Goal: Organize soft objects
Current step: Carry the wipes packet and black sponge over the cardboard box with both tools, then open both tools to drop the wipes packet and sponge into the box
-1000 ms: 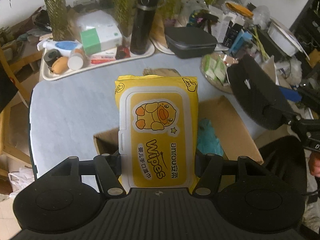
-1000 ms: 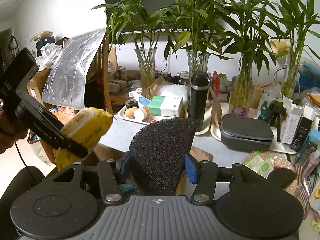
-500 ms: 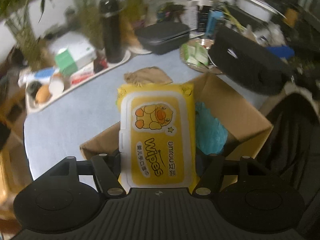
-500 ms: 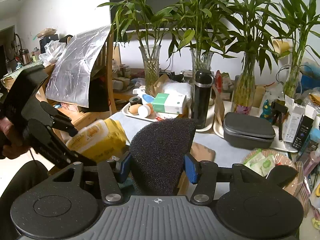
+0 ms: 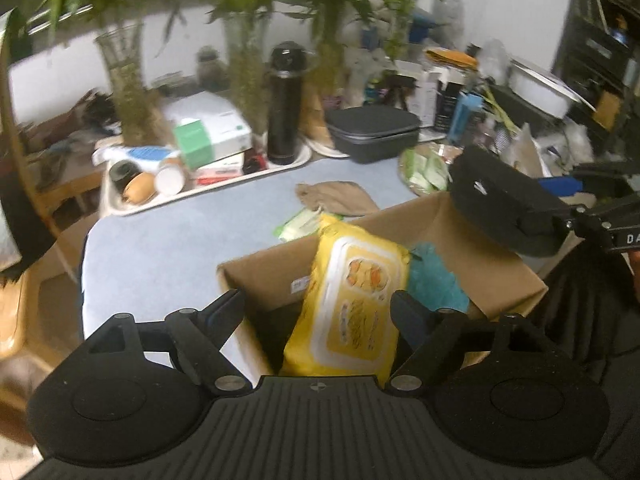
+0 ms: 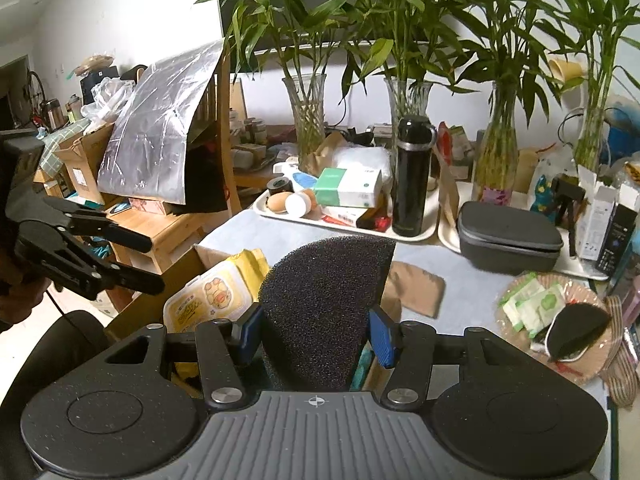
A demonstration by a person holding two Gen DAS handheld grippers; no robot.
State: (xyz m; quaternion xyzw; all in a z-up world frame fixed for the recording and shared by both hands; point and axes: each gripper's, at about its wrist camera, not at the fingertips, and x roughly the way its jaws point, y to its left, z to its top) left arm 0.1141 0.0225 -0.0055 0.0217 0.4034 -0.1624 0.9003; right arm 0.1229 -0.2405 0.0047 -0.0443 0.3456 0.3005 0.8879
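Item 1: yellow plastic pack of wet wipes with a white lid panel (image 5: 352, 308). It lies tilted inside the open brown cardboard box (image 5: 472, 240), leaning on the turquoise soft cloth (image 5: 434, 280) already in there. My left claw (image 5: 318, 312) stands open above it, its fingers wide apart and touching nothing; I judge the pack is delivered.

Item 2: dark grey semicircular foam sponge (image 6: 324, 312). My right claw (image 6: 316, 336) is closed on it, the blue pads (image 6: 382, 340) pressing both flanks and the rounded edge pointing forward. It hangs over the near side of the box; I take it to be next in line for packing.

Item 3: tan folded cloth (image 6: 416, 288), flat on the pale blue bench (image 5: 160, 248) just beyond the box's far wall. Not yet collected.

Item 4: small green-and-white sachets (image 6: 532, 304) and a second dark sponge (image 6: 576, 326) in a shallow basket to the right. Whether these belong to the job I cannot tell.

Clearances: the box mouth has free room to the left of the wipes, and its far wall stands upright. The two claws share the space above the box, so I judge the left should back out before the right lowers. The cream tray (image 6: 348, 226) with the black flask (image 6: 412, 176) sits well apart at the bench's back.
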